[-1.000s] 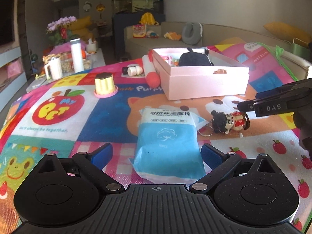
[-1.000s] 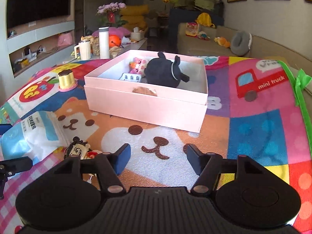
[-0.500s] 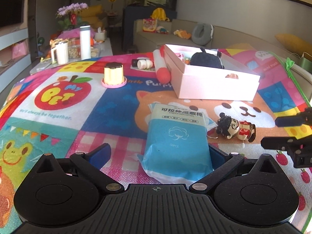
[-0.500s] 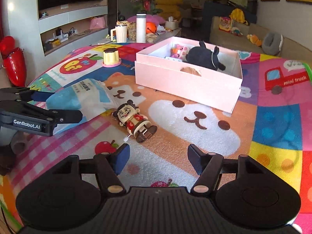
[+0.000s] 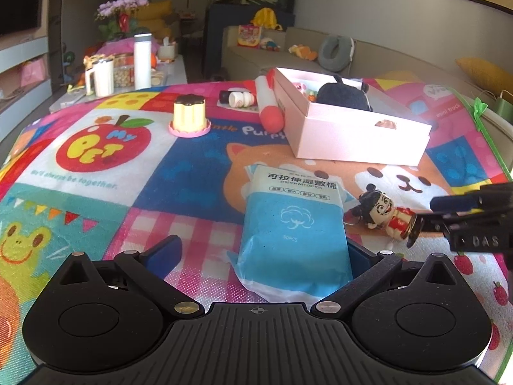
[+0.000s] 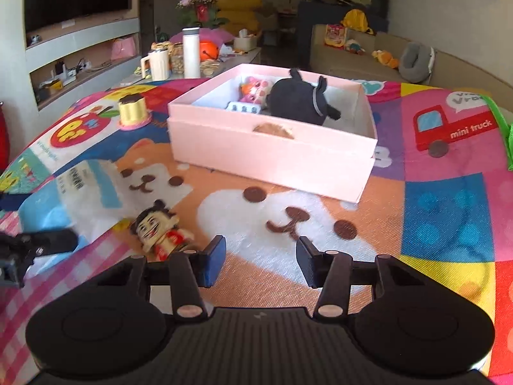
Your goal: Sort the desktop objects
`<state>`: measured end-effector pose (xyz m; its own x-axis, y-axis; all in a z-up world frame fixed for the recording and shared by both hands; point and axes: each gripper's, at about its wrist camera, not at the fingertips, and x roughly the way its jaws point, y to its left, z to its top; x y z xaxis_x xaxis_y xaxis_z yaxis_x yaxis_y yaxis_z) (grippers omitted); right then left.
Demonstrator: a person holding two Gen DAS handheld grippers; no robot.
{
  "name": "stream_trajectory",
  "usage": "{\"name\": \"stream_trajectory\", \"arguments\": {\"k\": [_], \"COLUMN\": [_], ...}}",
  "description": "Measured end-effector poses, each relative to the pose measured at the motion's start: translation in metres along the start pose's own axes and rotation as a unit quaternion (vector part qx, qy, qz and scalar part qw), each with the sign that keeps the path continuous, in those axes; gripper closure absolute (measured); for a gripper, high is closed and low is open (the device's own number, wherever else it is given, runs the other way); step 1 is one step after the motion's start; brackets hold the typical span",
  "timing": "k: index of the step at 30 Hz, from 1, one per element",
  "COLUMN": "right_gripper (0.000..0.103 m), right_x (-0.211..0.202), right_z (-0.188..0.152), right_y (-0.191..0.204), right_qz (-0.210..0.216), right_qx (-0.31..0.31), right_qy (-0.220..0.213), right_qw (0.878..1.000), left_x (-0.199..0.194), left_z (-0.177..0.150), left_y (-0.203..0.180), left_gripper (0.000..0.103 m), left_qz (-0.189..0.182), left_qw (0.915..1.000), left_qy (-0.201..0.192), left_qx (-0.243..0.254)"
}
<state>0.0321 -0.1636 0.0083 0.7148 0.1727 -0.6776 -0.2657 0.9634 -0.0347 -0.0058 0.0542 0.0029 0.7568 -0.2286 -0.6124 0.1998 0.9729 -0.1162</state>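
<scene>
A blue and white pack of wet cotton [image 5: 296, 224] lies on the play mat, its near end between the open fingers of my left gripper [image 5: 261, 256]. A small doll figure [image 5: 386, 213] lies to its right; it also shows in the right wrist view [image 6: 160, 232]. My right gripper [image 6: 260, 263] is open and empty, low over the mat, its left finger beside the doll's feet. It shows in the left wrist view [image 5: 449, 215] at the doll's feet. A pink box [image 6: 272, 157] holds a black plush [image 6: 299, 102], a small pink toy and a blister pack.
A yellow pudding-shaped toy [image 5: 189, 117] stands at the back left of the mat. A red and white cylinder [image 5: 269, 104] and a small bottle [image 5: 239, 98] lie left of the box [image 5: 359, 138]. A low table with cups and a flask [image 5: 142, 61] stands beyond the mat.
My right gripper has come down and in toward the doll's feet. My left gripper has edged forward around the near end of the cotton pack.
</scene>
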Motion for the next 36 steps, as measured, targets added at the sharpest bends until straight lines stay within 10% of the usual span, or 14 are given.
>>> {"name": "stream_trajectory", "arguments": {"k": [15, 21, 36], "right_gripper": [0.043, 0.075, 0.075], "right_x": [0.009, 0.016, -0.051], "right_z": [0.029, 0.025, -0.023], "right_y": [0.026, 0.027, -0.013], "right_qz": [0.105, 0.093, 0.012], "right_qx": [0.056, 0.055, 0.082], "right_qy": [0.009, 0.032, 0.004], "right_qw": [0.993, 0.994, 0.997], "left_x": [-0.001, -0.003, 0.011], "left_z": [-0.001, -0.001, 0.008], "left_y": [0.002, 0.003, -0.060], "left_gripper": [0.000, 0.000, 0.001], "left_qz": [0.000, -0.004, 0.048], "left_qw": [1.0000, 0.9999, 0.9889], "left_qy": [-0.005, -0.006, -0.013], "left_qx": [-0.006, -0.011, 0.140]}}
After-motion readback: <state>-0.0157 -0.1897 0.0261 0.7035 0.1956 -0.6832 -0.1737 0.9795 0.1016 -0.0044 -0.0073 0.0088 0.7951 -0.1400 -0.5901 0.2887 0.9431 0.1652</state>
